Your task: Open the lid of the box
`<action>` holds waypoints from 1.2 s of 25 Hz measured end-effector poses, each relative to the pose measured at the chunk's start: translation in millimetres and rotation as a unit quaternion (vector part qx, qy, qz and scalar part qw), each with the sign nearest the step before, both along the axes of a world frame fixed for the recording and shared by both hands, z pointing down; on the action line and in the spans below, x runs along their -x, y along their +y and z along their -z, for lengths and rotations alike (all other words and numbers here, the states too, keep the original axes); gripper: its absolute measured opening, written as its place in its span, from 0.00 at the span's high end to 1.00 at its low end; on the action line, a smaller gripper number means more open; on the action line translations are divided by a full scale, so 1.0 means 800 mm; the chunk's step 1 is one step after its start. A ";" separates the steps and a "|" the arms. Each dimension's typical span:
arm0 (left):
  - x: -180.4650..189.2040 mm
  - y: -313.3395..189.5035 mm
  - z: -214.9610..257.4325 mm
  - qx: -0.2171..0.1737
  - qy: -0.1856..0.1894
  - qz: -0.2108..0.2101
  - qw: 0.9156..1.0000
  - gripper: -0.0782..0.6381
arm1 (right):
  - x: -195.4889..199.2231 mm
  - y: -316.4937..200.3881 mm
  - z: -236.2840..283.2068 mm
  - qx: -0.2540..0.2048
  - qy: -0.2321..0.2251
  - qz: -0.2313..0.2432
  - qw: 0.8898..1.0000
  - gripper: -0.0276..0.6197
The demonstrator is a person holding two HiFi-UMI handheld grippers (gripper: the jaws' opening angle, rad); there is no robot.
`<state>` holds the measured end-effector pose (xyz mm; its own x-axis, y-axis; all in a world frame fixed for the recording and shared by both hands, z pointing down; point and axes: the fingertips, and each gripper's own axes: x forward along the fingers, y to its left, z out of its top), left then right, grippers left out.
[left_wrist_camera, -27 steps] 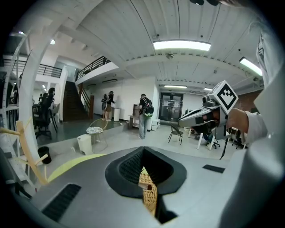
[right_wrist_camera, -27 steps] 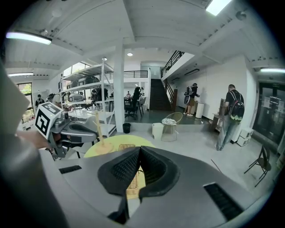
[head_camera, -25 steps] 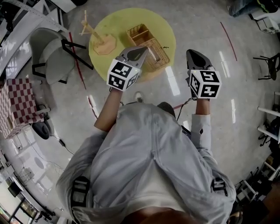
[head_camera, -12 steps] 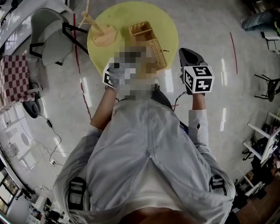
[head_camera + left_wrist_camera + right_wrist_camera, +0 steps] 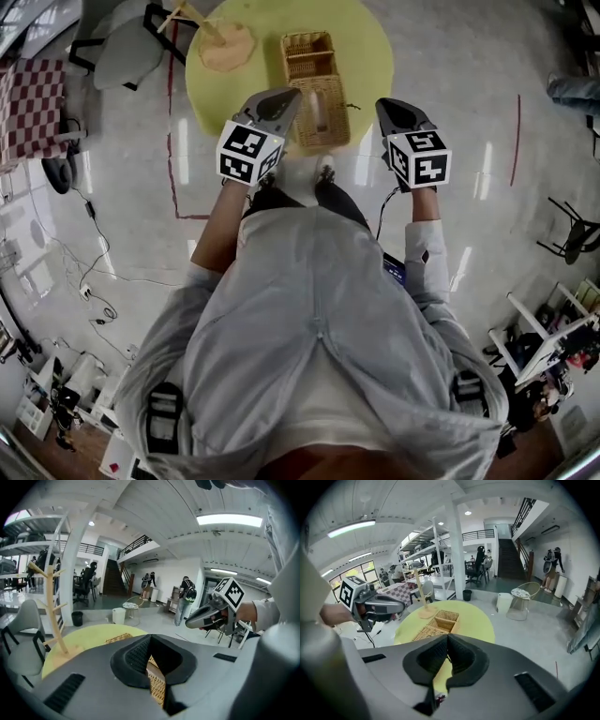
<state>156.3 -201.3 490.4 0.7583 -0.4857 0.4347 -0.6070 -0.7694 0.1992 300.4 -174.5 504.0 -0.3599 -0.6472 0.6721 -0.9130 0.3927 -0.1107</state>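
Head view, looking steeply down. The left gripper has its jaws closed tip to tip and nothing in them. The left gripper view confirms this: the dark pads meet in a narrow V, and wicker shows only through the slit behind them. The left gripper's tip hangs over the near edge of the table, just beside the near left corner of the box, and apart from it as far as the views show.

The right gripper is also fully closed and empty. In its own view the pads meet, with only yellow tabletop and floor beyond. It sits off the table's near right edge, over the floor, and clear of the box. Each gripper carries its marker cube at the back, with a forearm behind it.

The box is woven wicker, long and narrow, and stands near the middle of the round yellow table. Its far end shows an open compartment, and its near end a flat woven surface. Whether that surface is the lid lying shut cannot be told.

A wooden peg stand on a flat base stands on the table left of the box, apart from it.

A grey chair stands off the table to the left, and a checked cloth lies further left. People stand far off in the hall in both gripper views.
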 end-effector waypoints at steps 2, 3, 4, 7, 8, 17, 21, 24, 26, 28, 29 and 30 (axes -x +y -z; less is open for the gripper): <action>-0.001 -0.002 -0.008 0.003 -0.005 0.020 1.000 0.85 | 0.001 -0.002 -0.020 0.017 -0.001 0.030 0.999 0.92; -0.002 -0.001 -0.012 0.005 -0.007 0.028 1.000 0.85 | 0.001 -0.002 -0.031 0.025 0.001 0.046 0.999 0.92; -0.002 -0.001 -0.016 0.007 -0.010 0.037 0.999 0.85 | 0.002 -0.003 -0.041 0.033 0.001 0.061 0.998 0.92; 0.001 -0.001 -0.031 0.013 -0.021 0.064 0.998 0.85 | 0.007 -0.006 -0.071 0.051 0.000 0.104 0.993 0.92; 0.003 0.001 -0.036 0.015 -0.026 0.073 0.997 0.85 | 0.009 -0.007 -0.080 0.053 -0.002 0.118 0.992 0.92; 0.017 0.023 -0.072 0.054 -0.052 0.135 0.988 0.85 | 0.029 -0.003 -0.150 0.074 -0.002 0.238 0.968 0.80; 0.028 0.035 -0.080 0.061 -0.060 0.159 0.984 0.85 | 0.038 0.001 -0.173 0.082 0.013 0.275 0.958 0.79; 0.035 0.044 -0.088 0.059 -0.080 0.167 0.981 0.85 | 0.040 0.002 -0.191 0.093 0.027 0.291 0.952 0.79; 0.040 0.046 -0.092 0.058 -0.089 0.172 0.979 0.85 | 0.038 -0.001 -0.201 0.096 0.041 0.300 0.948 0.78; 0.047 0.050 -0.097 0.061 -0.091 0.181 0.977 0.85 | 0.040 -0.002 -0.208 0.096 0.054 0.310 0.944 0.77; 0.050 0.053 -0.099 0.064 -0.091 0.185 0.976 0.85 | 0.042 -0.001 -0.211 0.096 0.057 0.314 0.943 0.77; 0.054 0.056 -0.102 0.067 -0.091 0.189 0.975 0.85 | 0.045 0.000 -0.213 0.095 0.058 0.317 0.942 0.77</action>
<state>113.2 -156.5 571.8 0.4405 -0.6454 0.6240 -0.8771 -0.4578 0.1457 264.6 -174.3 674.3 -0.5509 -0.1910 0.8125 -0.5128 0.8455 -0.1489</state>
